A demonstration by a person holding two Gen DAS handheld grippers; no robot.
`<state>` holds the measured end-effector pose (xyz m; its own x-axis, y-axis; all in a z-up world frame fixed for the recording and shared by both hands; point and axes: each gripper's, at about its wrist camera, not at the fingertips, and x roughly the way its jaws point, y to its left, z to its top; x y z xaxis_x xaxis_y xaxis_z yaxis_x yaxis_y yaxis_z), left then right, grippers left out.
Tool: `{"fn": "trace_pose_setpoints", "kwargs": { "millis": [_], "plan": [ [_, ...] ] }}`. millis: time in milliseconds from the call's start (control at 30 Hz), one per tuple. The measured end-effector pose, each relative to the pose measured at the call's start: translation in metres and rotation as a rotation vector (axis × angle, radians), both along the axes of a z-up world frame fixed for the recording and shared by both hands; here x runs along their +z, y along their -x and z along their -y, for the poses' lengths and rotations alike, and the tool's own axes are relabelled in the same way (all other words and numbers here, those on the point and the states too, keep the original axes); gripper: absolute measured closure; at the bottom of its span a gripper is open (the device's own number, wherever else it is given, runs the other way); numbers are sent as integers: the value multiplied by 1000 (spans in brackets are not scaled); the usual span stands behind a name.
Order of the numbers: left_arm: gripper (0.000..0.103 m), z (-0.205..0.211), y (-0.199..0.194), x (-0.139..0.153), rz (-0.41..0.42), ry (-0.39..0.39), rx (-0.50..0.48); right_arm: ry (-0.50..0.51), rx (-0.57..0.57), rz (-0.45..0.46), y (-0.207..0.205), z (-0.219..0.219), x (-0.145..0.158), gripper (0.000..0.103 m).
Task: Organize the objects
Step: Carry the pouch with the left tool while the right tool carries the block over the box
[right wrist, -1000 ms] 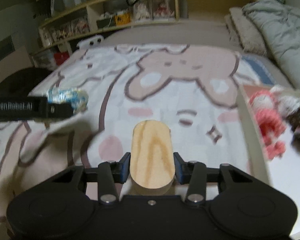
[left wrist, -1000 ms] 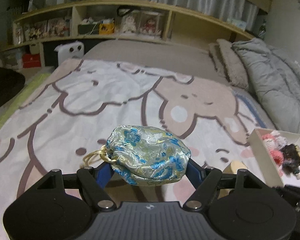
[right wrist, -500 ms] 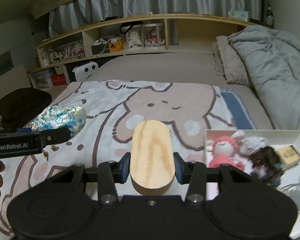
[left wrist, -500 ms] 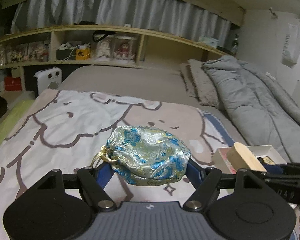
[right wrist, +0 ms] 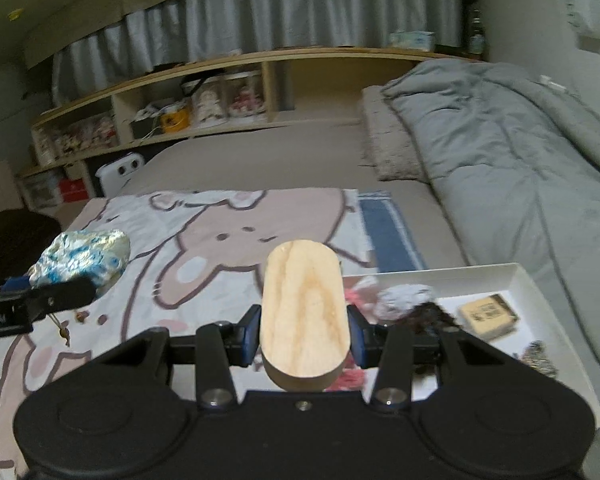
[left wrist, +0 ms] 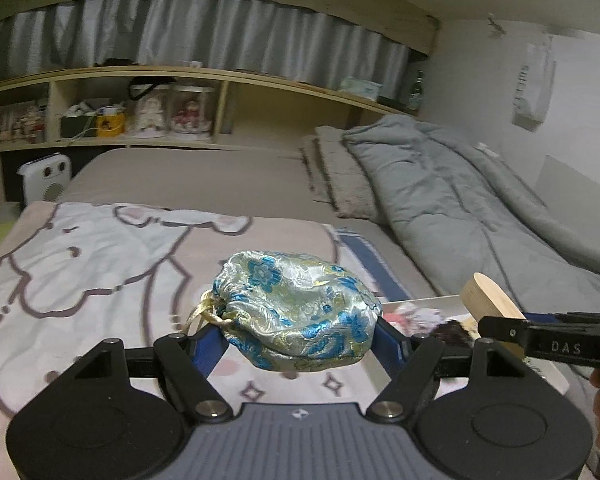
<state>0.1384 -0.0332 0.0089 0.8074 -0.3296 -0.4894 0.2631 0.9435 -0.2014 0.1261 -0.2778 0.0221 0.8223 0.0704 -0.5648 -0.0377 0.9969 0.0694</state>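
My left gripper [left wrist: 298, 334] is shut on a blue-and-gold brocade drawstring pouch [left wrist: 296, 312] and holds it above the bed. The pouch also shows at the left of the right wrist view [right wrist: 84, 260]. My right gripper [right wrist: 304, 332] is shut on an oval wooden block [right wrist: 304, 316], held above the near left corner of a white tray [right wrist: 540, 280]. The block also shows at the right of the left wrist view [left wrist: 490, 296]. The tray holds small dolls [right wrist: 404, 296], a tan box [right wrist: 488, 314] and other small things.
A cartoon-print blanket [left wrist: 100, 256] covers the bed. A grey duvet [left wrist: 460, 208] and a pillow [right wrist: 392, 144] lie at the right. A wooden shelf [left wrist: 180, 112] with dolls and jars runs along the back. A white appliance [left wrist: 46, 178] stands at the back left.
Both grippers have risen and moved right with their loads. The right gripper now hangs over the tray's corner, and the left one has come closer to the tray.
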Motion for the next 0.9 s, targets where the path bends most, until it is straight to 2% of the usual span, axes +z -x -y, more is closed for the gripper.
{"fn": "trace_pose_setpoints", "kwargs": {
  "millis": [233,433,600,733,900],
  "plan": [
    [27,46,-4,2,21,5,-103,-8,-59,3,6,37,-2,58],
    [27,80,-4,-2,39,73,-197,-29,-102,-19,4,60,-13,58],
    [27,101,-6,-21,-10,152,-291,-42,-104,-53,3,77,-23,58],
    [27,117,-5,-42,-65,142,-371,-65,-120,-89,4,92,-32,58],
    [27,131,-8,-70,-191,119,-482,-120,-135,-140,1,105,-44,58]
  ]
}}
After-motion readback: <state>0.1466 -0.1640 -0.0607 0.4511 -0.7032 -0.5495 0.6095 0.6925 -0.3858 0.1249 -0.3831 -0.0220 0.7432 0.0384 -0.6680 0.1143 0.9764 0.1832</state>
